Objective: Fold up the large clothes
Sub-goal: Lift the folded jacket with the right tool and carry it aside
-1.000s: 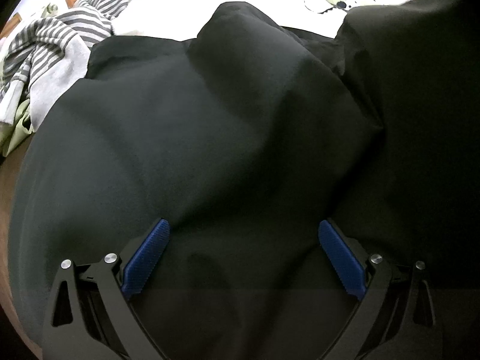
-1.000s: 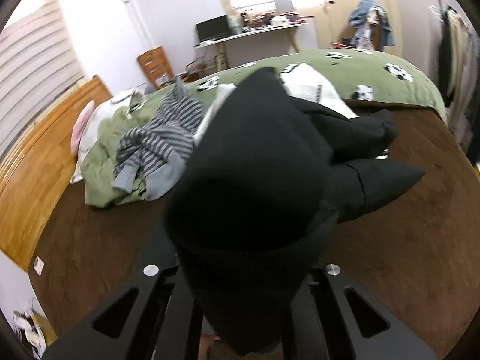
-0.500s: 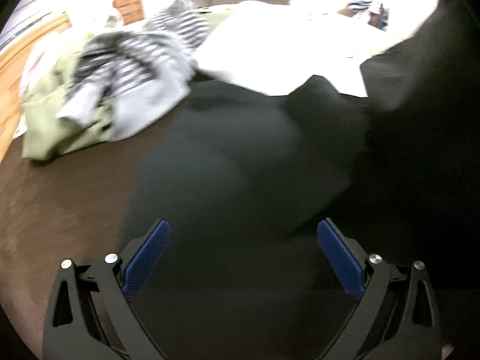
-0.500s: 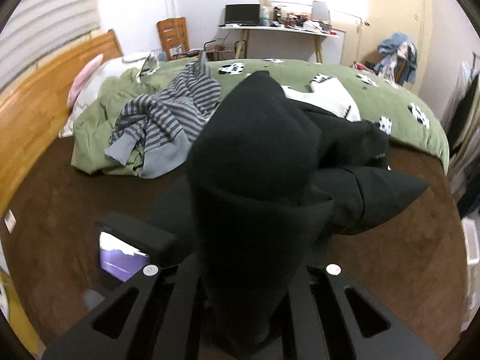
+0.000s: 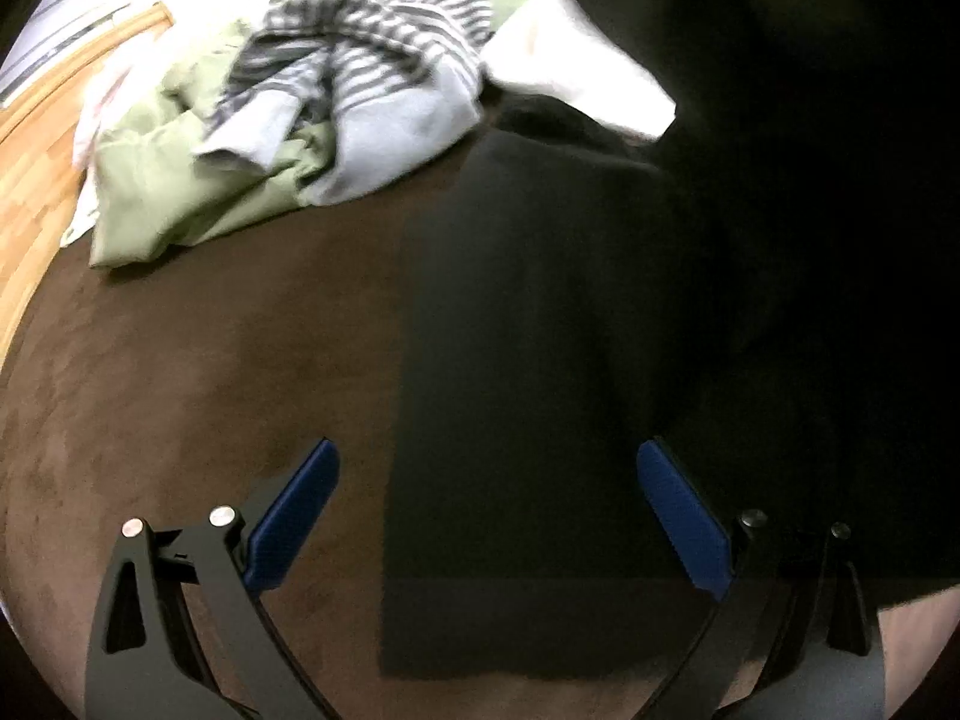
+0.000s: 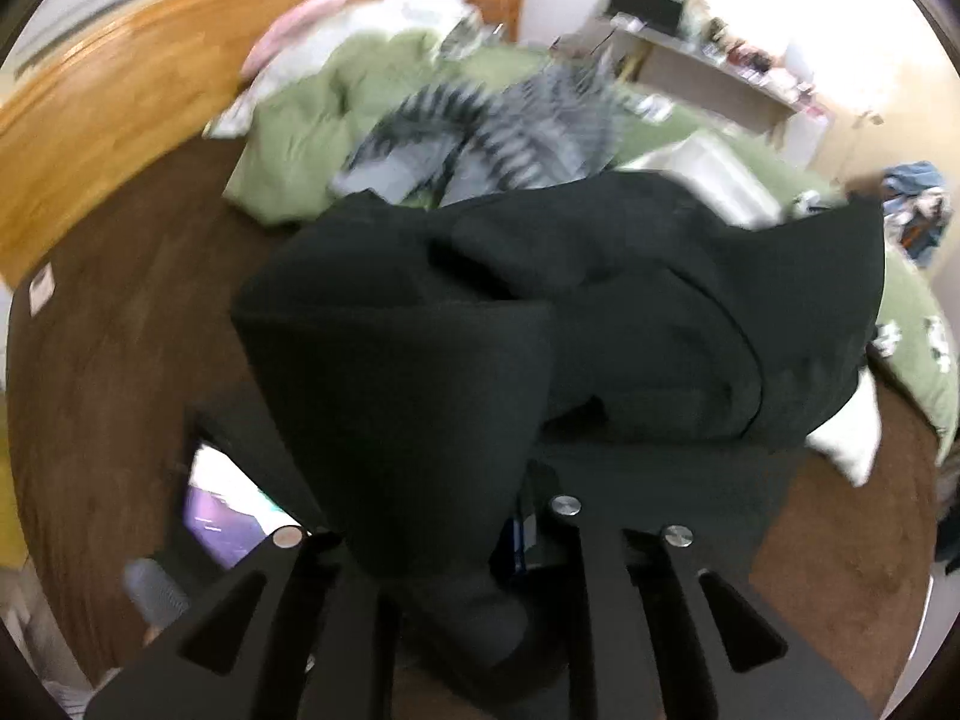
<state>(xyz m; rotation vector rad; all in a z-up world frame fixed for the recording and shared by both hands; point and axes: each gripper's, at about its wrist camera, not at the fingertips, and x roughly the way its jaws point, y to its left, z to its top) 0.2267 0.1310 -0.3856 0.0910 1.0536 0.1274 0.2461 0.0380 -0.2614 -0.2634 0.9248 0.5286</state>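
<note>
Slides sideways off the black garment (image 5: 510,390) within the last second, judging by the left wrist view: filled edge to edge with dark cloth then, takes in a wide stretch of the brown bed cover (image 5: 180,390) now. Brings the right wrist view lower and rolled over the same span, too.

Lies across the bed cover, as to the black garment (image 6: 420,330): one flat panel with a straight left edge, plus a bulky fold rising at the right. Beyond it, heaped on a green duvet (image 5: 168,180), a grey striped garment (image 5: 372,60) and a white cloth (image 5: 570,78).

Hovers released, the left tool (image 5: 486,450), blue pads spread wide, nothing between them, over the panel's left edge. Has just been easing its jaws apart, the right tool (image 6: 426,528), with a thick fold of black cloth between them; cannot tell whether the pads still pinch.

Probably the laying-down of a fold. To do it well: lower the fold square onto the flat panel, match edges, let go only once the cloth rests, then smooth with the free tool.

Shows only from the left wrist: the panel's clean edge. Shows only from the right: a wooden headboard (image 6: 120,90), a desk (image 6: 708,78), a small lit screen (image 6: 228,516).
</note>
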